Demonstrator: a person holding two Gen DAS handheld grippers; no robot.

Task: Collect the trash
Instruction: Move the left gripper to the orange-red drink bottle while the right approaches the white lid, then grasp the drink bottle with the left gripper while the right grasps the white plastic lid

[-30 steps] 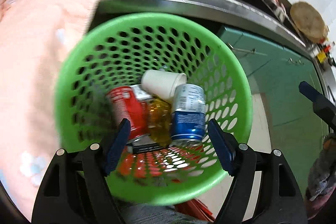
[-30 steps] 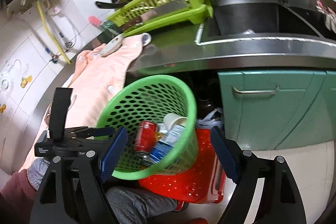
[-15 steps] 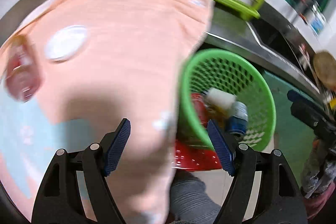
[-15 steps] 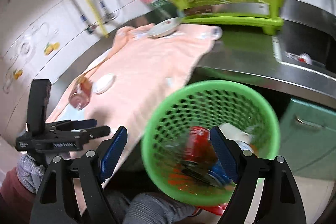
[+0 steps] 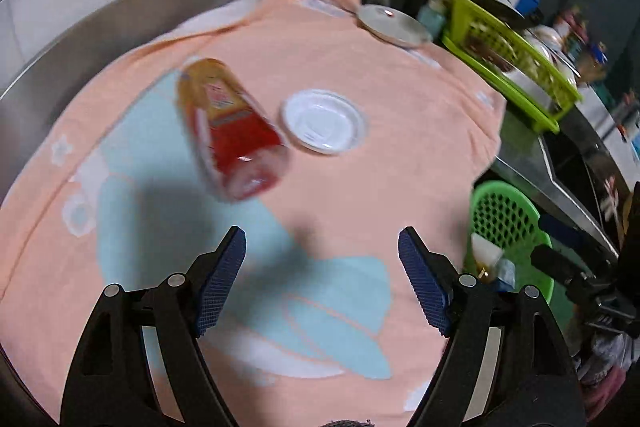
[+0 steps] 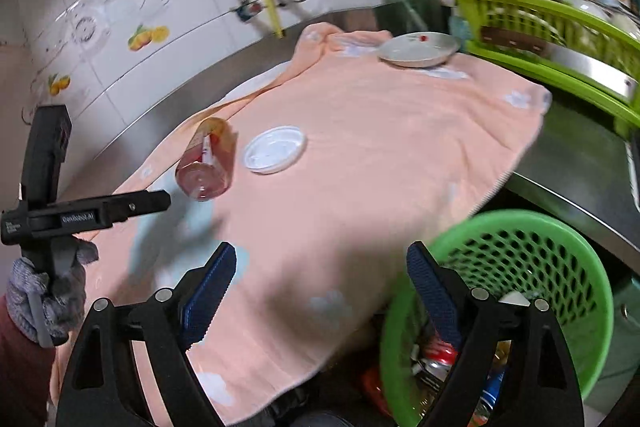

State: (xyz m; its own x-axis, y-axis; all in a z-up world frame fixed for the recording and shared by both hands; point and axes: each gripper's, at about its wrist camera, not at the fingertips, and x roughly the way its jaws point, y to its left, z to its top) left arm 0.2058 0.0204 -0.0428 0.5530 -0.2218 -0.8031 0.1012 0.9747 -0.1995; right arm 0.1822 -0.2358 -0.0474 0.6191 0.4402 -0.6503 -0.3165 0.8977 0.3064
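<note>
Left wrist view: left hand-held gripper [image 5: 322,279] above a peach and pale-blue patterned towel [image 5: 400,163] spread over the steel counter [image 5: 80,39]; blue pads wide apart, just opened a bit further, nothing between them. Ahead on the towel, a clear plastic bottle with red and yellow label [image 5: 230,129], lying on its side, and just beside it on the right, a white round plastic lid [image 5: 323,121], flat. Farther back, a grey round plate [image 5: 394,25] at the towel's far edge, next to a lime-green plastic dish rack [image 5: 516,67]. At the right, below the counter edge, a green perforated plastic basket [image 5: 508,223] with trash inside.

Right wrist view: right hand-held gripper [image 6: 320,287] over the near part of the same towel [image 6: 380,155]; pads also wide apart and just opened more, empty. Bottle [image 6: 208,159] and lid [image 6: 275,149] well ahead to the left. Green basket [image 6: 520,255] low at the right, cans and a white cup in it, partly hidden by the right finger. Gloved left hand [image 6: 48,291] with its black tool at the left border.
</note>
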